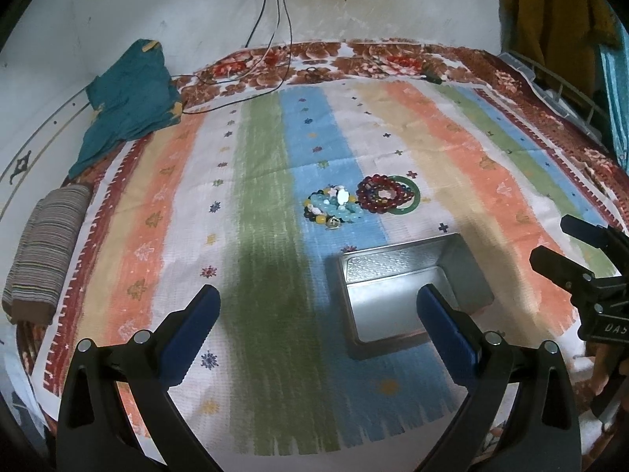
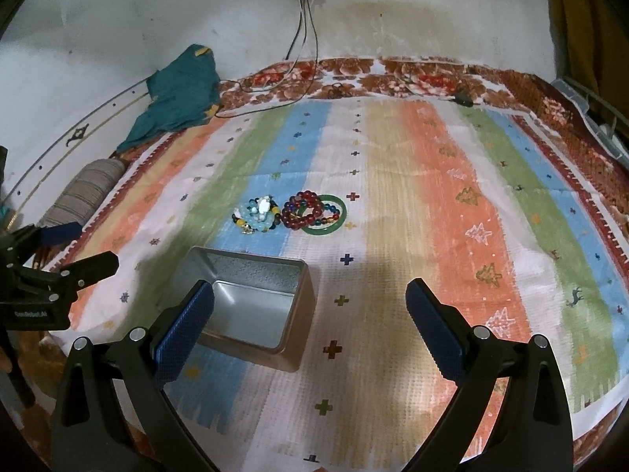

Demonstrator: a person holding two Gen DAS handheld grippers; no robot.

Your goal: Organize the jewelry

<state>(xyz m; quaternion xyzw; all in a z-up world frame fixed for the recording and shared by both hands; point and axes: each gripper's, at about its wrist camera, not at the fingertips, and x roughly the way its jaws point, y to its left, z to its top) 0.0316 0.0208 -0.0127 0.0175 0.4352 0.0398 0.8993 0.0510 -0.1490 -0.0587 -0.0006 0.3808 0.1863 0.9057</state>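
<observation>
Both tongs hang released above a striped cloth (image 1: pixel 259 181) spread over a bed. The left tongs (image 1: pixel 318 314) gape wide with nothing between their blue pads, and so do the right tongs (image 2: pixel 310 310).

The jewelry lies in a small cluster near the middle of the cloth, on its blue and white stripes. A pile of pale blue bead bracelets (image 1: pixel 334 208) sits on the left; just beside it, on the right, dark red bead bracelets (image 1: pixel 383 192) rest partly on top of a green bangle (image 1: pixel 409 206), which lies flat.

Nearer the cameras, an open metal tin (image 2: pixel 251 303) stands on the cloth with nothing in it. It is rectangular, and its long axis runs roughly across the stripes, slightly skewed. It stands apart from the jewelry.

A teal garment (image 1: pixel 129 98) lies crumpled at the far left corner, with cables (image 1: pixel 275 31) trailing down the wall behind.
</observation>
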